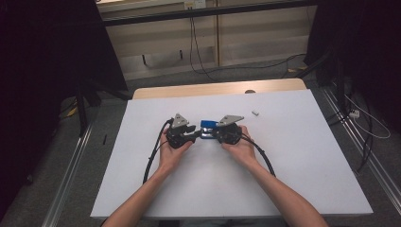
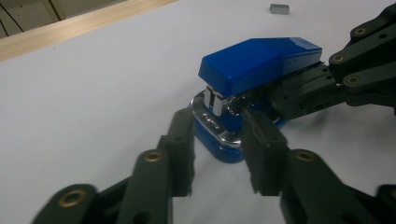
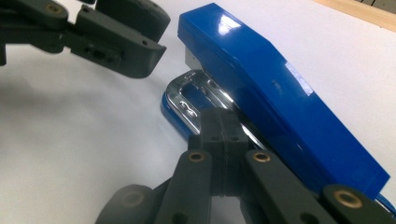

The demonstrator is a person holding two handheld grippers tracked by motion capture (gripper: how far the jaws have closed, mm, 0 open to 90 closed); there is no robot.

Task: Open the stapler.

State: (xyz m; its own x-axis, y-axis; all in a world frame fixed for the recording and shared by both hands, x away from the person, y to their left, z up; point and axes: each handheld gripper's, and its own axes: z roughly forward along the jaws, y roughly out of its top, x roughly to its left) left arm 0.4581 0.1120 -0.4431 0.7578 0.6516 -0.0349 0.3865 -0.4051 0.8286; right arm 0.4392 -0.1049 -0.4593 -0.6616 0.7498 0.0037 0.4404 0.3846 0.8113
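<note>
A blue stapler [image 1: 208, 124] with a chrome rail lies on the white table [image 1: 283, 179], between my two grippers. In the left gripper view its front end [image 2: 224, 135] sits between the two black fingers [image 2: 180, 140], which lie against both sides of the base; my left gripper [image 2: 219, 135] is shut on it. My right gripper [image 3: 223, 126] comes from the other side, jaws pressed together. Its tips are tucked into the gap under the stapler's blue lid [image 3: 280, 93], on the chrome rail. Both hands rest on the table in the high view.
A small grey-white block [image 1: 255, 113] lies on the table behind and to the right of the stapler. A wooden strip [image 1: 213, 89] runs along the far edge. Black cables [image 1: 151, 161] trail from the grippers toward the near edge.
</note>
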